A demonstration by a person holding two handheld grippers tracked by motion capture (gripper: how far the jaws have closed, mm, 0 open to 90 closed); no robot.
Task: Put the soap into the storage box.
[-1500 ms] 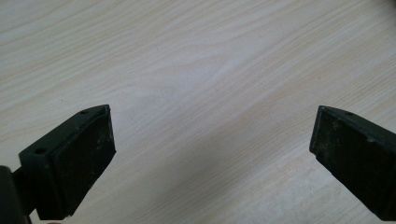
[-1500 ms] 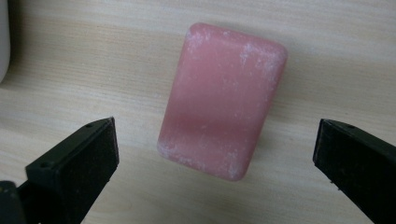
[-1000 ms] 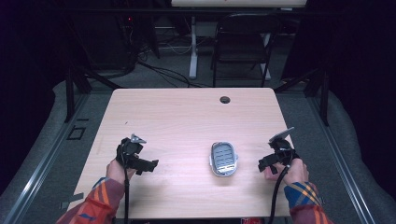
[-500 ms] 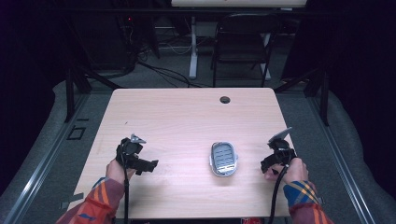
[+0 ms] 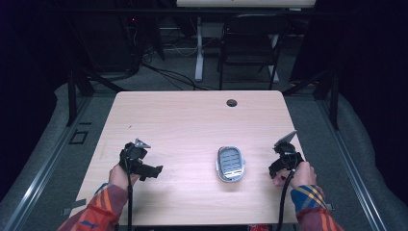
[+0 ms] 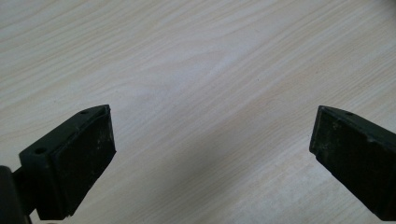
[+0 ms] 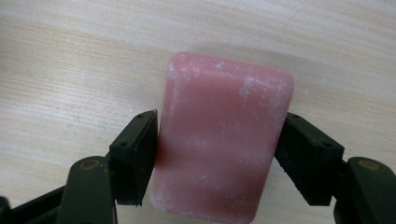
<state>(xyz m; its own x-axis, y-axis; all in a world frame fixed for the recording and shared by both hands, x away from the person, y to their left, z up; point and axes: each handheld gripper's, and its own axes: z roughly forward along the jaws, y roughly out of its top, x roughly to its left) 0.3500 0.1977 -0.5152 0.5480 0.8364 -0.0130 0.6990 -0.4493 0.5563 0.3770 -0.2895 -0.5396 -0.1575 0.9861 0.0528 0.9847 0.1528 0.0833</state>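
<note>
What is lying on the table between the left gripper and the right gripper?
In the high view, a grey soap dish lies between the left gripper and the right gripper, nearer the right one.

A soap dish [image 5: 230,163] is lying on the table [image 5: 192,125], right of centre, near the front edge; the left gripper [image 5: 139,166] is sitting well left of it; the right gripper [image 5: 284,161] is sitting right of it, with a soap bar [image 7: 222,140] lying between its jaws.

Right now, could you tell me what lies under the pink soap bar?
The pale wooden table shows around the soap bar, clamped by the right gripper. Directly beneath, the bar itself hides everything.
</note>
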